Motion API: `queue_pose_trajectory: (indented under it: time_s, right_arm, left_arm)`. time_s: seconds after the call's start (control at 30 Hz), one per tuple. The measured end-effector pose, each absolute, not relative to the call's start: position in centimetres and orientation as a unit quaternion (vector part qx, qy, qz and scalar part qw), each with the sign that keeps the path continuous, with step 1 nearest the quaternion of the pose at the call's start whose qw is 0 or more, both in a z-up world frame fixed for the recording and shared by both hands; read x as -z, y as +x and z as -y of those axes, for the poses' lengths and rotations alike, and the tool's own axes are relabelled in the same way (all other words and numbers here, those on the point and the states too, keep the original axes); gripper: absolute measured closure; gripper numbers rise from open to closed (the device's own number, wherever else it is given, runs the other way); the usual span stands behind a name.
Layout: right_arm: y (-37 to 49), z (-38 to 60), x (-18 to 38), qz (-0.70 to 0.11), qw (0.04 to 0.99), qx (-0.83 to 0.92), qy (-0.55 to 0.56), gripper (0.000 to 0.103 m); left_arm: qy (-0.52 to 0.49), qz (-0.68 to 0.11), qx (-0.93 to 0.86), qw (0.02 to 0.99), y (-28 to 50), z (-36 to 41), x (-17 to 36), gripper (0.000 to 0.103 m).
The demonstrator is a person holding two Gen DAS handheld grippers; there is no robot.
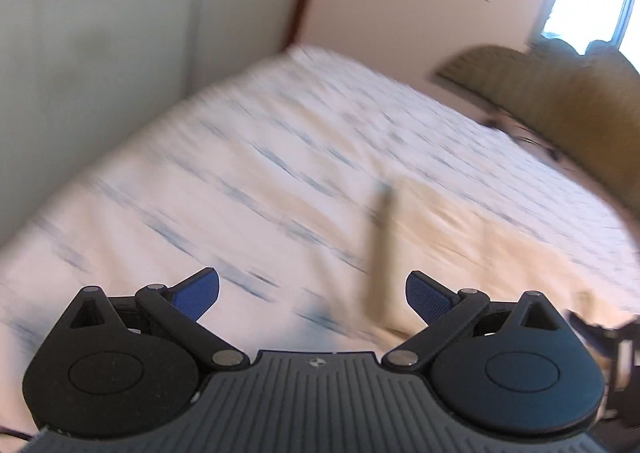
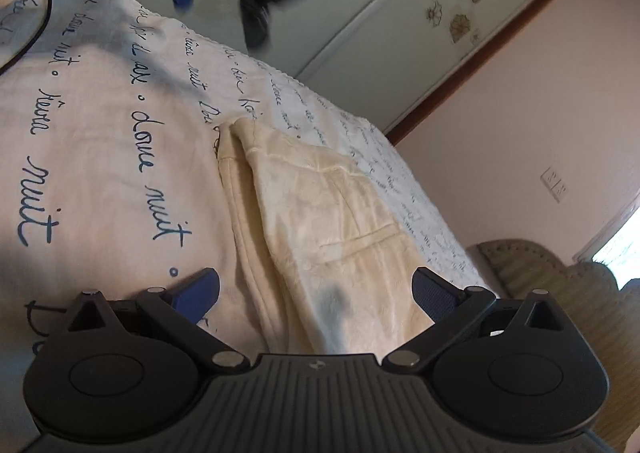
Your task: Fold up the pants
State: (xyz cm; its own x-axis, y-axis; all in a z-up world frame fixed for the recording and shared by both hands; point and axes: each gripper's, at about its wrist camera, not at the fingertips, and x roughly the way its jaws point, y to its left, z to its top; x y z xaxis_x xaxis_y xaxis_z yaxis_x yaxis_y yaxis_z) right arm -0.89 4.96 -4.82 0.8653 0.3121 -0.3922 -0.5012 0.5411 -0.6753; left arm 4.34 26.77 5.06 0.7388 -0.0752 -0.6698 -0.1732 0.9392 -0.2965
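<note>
White bedsheet [image 2: 100, 125] with blue script covers the bed; cream pants [image 2: 320, 221] lie folded on it, just ahead of the right gripper [image 2: 316, 293], spread wide and empty; left gripper [image 1: 312, 289] likewise gapes, holding nothing, over the sheet.

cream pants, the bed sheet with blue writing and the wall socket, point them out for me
cream velvety folded pants [image 2: 320, 221], right wrist view, on the flat panel above the pocket slit
white bed sheet with blue handwriting [image 2: 100, 157], right wrist view, on bare printed cloth
white wall socket [image 2: 554, 183], right wrist view, on its faceplate
</note>
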Motion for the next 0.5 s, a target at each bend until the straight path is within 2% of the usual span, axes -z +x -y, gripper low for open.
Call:
queue_pose_trajectory:
  time_s: [0.2, 0.3, 0.5]
  right_arm:
    - [1.4, -5.4, 4.1, -0.084, 0.897, -0.168, -0.399, 0.000]
    - [1.4, -4.8, 3.1, -0.069, 0.912, -0.154, -0.373, 0.000]
    - [2.2, -3.9, 2.7, -0.120, 0.914, -0.193, -0.335, 0.000]
  left_arm:
    - [-0.320, -0.401, 0.037, 0.858, 5.9, -25.8, -2.1, 0.002]
    - [-0.350, -0.396, 0.038, 0.848, 7.1, -25.8, -0.9, 0.002]
    - [-0.415, -0.374, 0.072, 0.826, 9.5, -25.9, -0.3, 0.007]
